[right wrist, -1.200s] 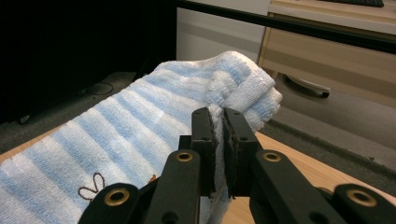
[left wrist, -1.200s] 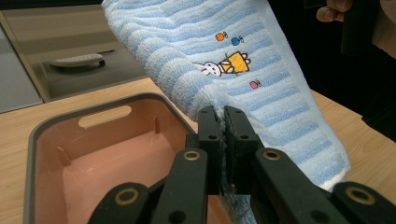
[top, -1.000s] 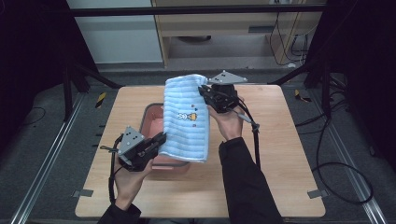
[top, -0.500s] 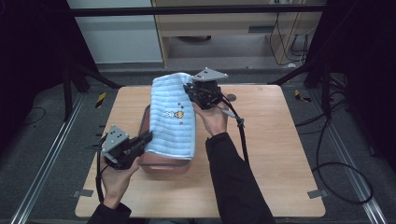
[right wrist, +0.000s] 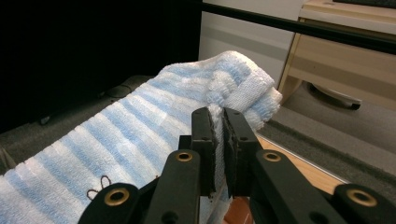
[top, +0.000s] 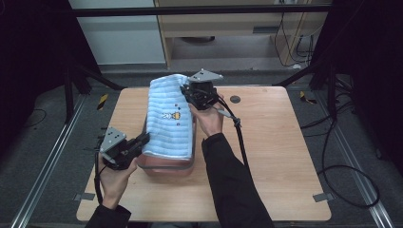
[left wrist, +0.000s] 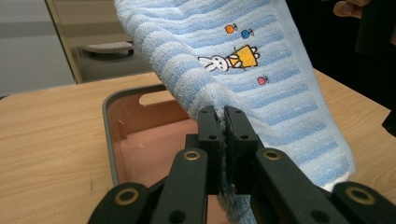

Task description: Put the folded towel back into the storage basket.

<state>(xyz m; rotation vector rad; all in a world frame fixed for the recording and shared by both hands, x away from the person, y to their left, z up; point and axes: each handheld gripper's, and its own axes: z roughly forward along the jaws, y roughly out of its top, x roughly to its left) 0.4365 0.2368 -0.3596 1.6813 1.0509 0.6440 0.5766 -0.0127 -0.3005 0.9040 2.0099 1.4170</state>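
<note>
While both tongs are clamped shut on cloth, a blue-and-white striped towel [top: 170,118] hangs stretched between them above the table [top: 275,156]. Nearest the person, the left gripper [top: 142,140] pinches the towel's lower edge; in the left gripper view its jaws meet on a fold of terry pile [left wrist: 223,128]. Directly beneath and just beyond this gripper lies a pink tray [top: 166,164] with a grey rim, rounded corners and a slot handle cut in its far wall [left wrist: 156,97]; its floor is smooth and bare where visible. The towel drapes over most of the tray and blocks the view into its far half. Midway between the tongs the towel bears a small embroidered white rabbit [left wrist: 215,63] beside an orange shape, with tiny orange, blue and pink motifs around it; no writing can be read. The fabric is looped, soft and ribbed in bands running across its width. Farther off, the right gripper [top: 186,90] holds the towel's upper edge raised, its jaws pressed on a bunched hem [right wrist: 219,116]. Right of that gripper a dark round disc [top: 235,99] sits in the light wood-grain tabletop. Beyond the table's far edge stand a pale wooden cabinet [top: 237,28] and black frame bars.
</note>
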